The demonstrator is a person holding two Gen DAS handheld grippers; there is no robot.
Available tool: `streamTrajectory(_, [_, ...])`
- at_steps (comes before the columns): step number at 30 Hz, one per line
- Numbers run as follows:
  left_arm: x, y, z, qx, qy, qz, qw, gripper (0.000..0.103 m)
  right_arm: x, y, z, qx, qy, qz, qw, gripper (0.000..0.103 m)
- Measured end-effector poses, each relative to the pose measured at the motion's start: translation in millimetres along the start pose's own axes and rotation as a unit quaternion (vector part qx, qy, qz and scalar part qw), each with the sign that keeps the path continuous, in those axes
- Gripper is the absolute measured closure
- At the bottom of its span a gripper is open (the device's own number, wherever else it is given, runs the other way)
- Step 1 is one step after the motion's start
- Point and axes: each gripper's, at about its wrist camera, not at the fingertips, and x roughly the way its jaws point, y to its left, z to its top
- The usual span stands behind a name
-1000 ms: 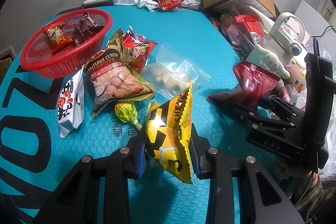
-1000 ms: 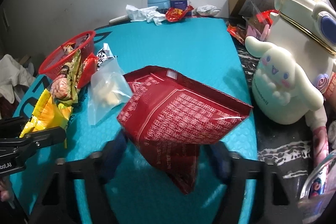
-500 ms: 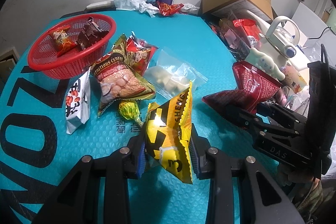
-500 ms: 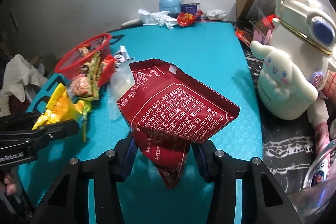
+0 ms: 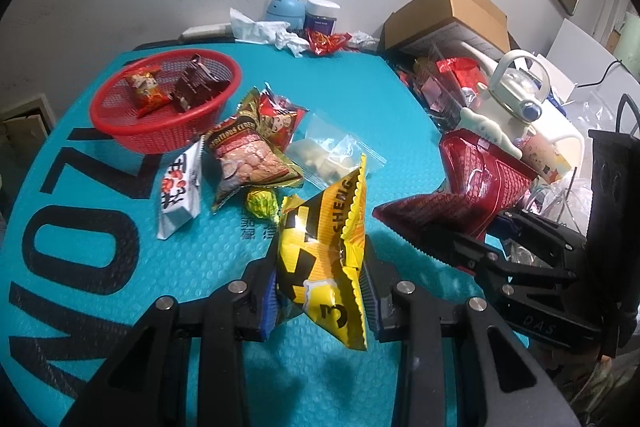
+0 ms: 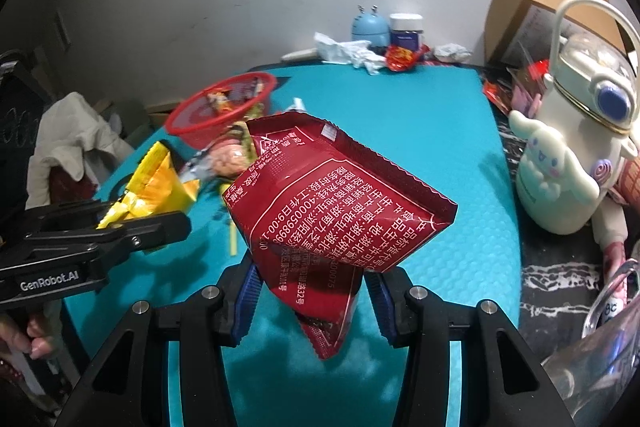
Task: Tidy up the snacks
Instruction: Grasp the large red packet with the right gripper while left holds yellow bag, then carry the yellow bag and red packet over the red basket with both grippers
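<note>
The yellow snack packet (image 5: 324, 259) is hanging clear of the teal mat (image 5: 120, 227), the left gripper (image 5: 320, 301) clamping its lower half. Beside it, farther from the red basket (image 5: 160, 107), the dark red snack bag (image 6: 332, 215) is sitting pinched in the right gripper (image 6: 312, 301), whose jaws have just been closing onto it. Between the yellow packet and the basket, loose snacks are lying on the mat: a cereal bag (image 5: 248, 159), a clear pouch (image 5: 332, 157), a white packet (image 5: 180, 191).
</note>
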Motion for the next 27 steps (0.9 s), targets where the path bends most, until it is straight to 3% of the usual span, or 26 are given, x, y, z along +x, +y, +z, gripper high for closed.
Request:
streamTrajectory(15, [-55.3, 8.4, -17.4, -0.014, -0.053, 0.02, 0.9983, 0.07, -27.9, 43.1, -0.6, -0.035, -0.028, 0.039, 0.998, 0.054])
streamTrajectory(27, [-88.6, 29.8, -0.8, -0.019, -0.098, 0.031, 0.9945, 0.07, -33.0, 74.1, 27.0, -0.067, -0.046, 0.071, 0.994, 0.054])
